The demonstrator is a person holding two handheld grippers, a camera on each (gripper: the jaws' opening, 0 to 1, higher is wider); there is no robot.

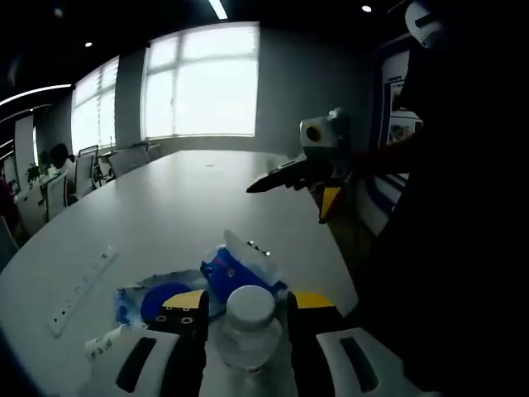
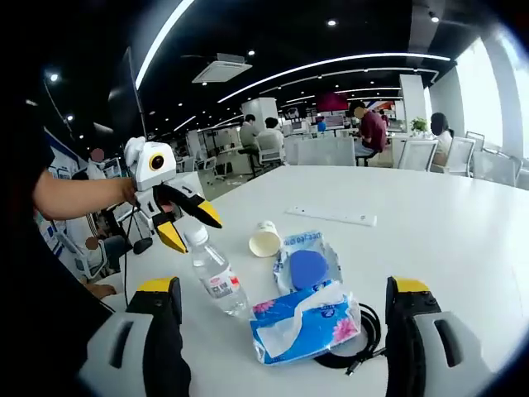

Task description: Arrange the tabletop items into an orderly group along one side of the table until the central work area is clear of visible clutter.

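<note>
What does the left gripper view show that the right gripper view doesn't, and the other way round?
Left gripper view adds an outside look at the right gripper, held above the table. Right gripper view adds a paper cup lying on its side, a black cable, and the left gripper from outside. Both share the water bottle, blue tissue pack, blue-lidded wipes pack and white power strip.

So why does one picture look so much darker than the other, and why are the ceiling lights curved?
In the left gripper view the bright window backlights the scene, so the clear plastic bottle with a white cap looks dim; the right gripper view is evenly lit, the blue-and-white tissue pack crisp. The fisheye lens bows the long white ceiling light strips.
</note>
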